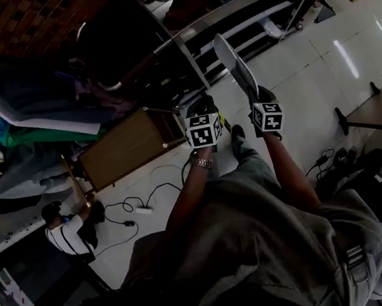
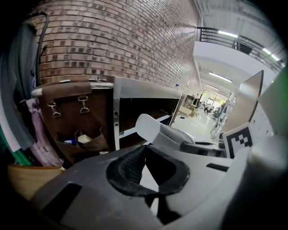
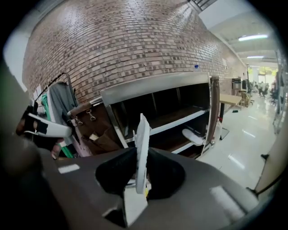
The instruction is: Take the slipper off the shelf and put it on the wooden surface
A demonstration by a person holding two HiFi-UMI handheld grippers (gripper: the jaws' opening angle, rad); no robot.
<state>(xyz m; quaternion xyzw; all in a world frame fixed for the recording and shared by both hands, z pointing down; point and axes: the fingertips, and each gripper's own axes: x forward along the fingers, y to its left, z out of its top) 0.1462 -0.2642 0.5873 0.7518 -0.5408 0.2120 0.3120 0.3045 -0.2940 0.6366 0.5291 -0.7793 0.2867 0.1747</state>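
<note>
The right tool (image 3: 139, 155) is clamped on one slipper (image 3: 143, 134), held on edge and rising past its tips. The left tool (image 2: 145, 150) is closed and empty. A second slipper (image 3: 193, 136) lies far right on the shelf (image 3: 180, 123). One wooden surface (image 1: 125, 146) stands left.

Shelf (image 3: 179, 120), metal frame, 2 boards: 1 white slipper (image 3: 194, 136) flat on lower board, R end. Wooden surface (image 1: 125, 146) beside shelf, on floor (image 1: 318, 66). Floor, pale tile: cables (image 1: 115, 207), pwr strip (image 1: 143, 210).
</note>
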